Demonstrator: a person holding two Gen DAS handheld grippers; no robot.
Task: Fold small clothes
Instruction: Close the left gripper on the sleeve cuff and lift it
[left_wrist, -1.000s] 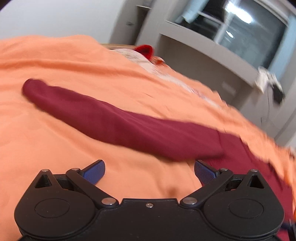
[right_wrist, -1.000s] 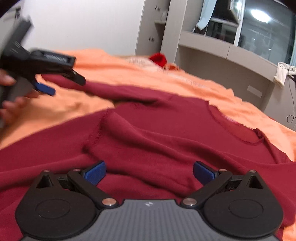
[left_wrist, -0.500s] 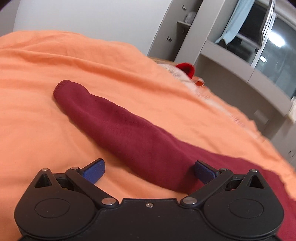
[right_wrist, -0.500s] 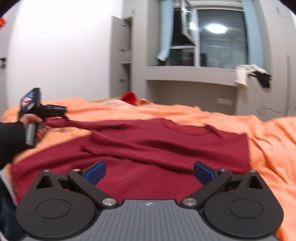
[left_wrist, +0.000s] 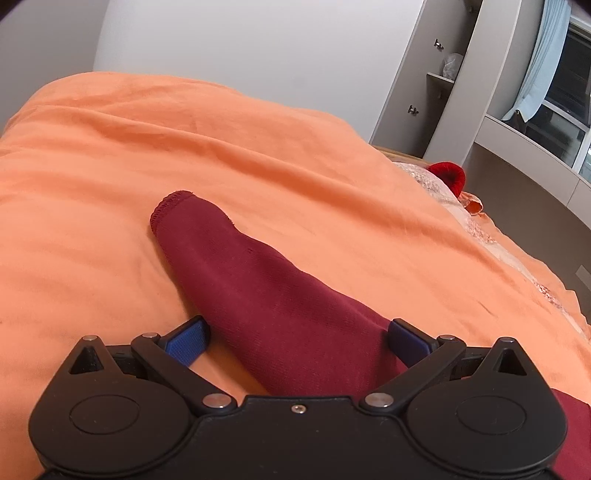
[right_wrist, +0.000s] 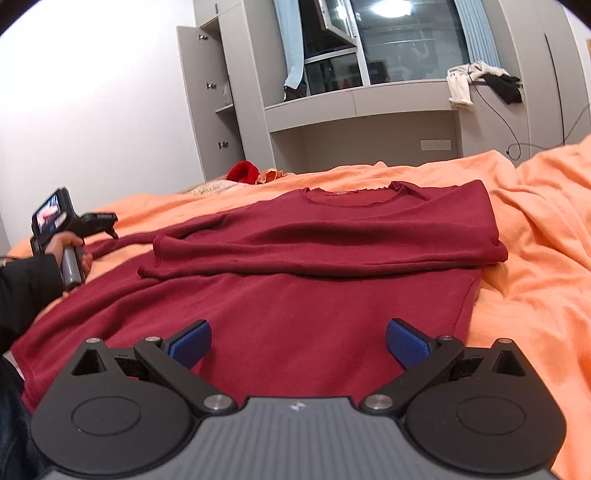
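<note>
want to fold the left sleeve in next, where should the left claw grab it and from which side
Grip the sleeve near its cuff, which lies flat and free on the orange blanket. Come down from above, one finger on each long edge. The left claw is open and already straddles the sleeve further back, so it probably only needs to slide forward.

shirt (right_wrist: 332, 295): dark red | flat | one sleeve (left_wrist: 258, 288) outstretched

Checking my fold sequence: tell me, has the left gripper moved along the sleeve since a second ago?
Yes. The left gripper advanced toward the sleeve cuff, now straddling it, open.
</note>
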